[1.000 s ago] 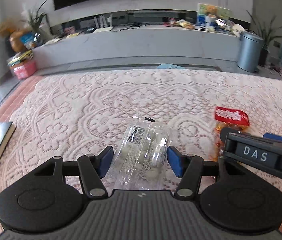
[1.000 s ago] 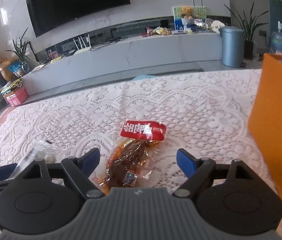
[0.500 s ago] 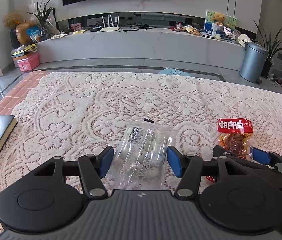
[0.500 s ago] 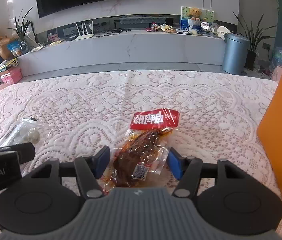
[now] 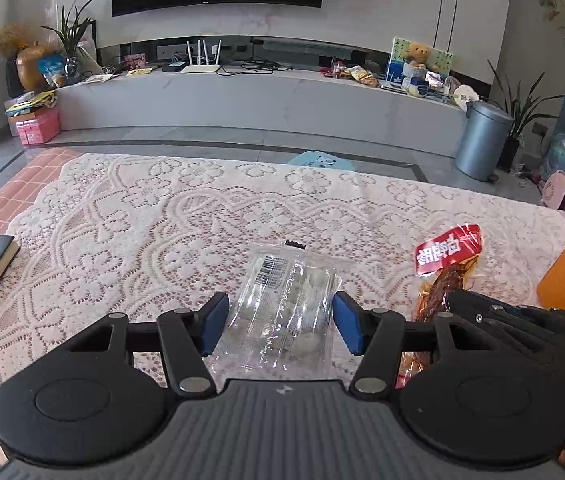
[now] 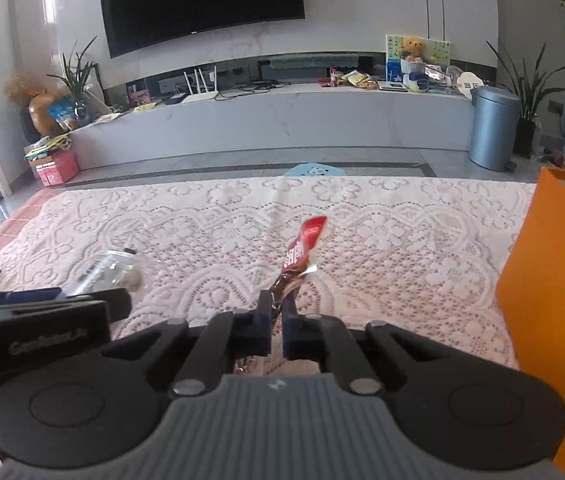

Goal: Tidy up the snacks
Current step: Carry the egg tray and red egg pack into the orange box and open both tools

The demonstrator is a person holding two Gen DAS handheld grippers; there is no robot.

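- Right wrist: right gripper (image 6: 276,312) just clamped shut on red pack (image 6: 302,248), lifting it off tablecloth (image 6: 402,248) – ready for orange box (image 6: 554,300) at right edge.
- Left gripper (image 5: 280,322) wide, straddling clear pack (image 5: 282,304) near front edge, ungripped.

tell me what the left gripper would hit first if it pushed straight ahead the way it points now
Probably the clear plastic packet of pale round sweets, lying between the left gripper's open blue pads; under it is the lace tablecloth.

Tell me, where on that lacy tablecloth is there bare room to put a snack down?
The far half of the lace tablecloth lies bare, beyond the clear packet. It is crowded near both grippers, between the clear packet, the red packet and the orange box.
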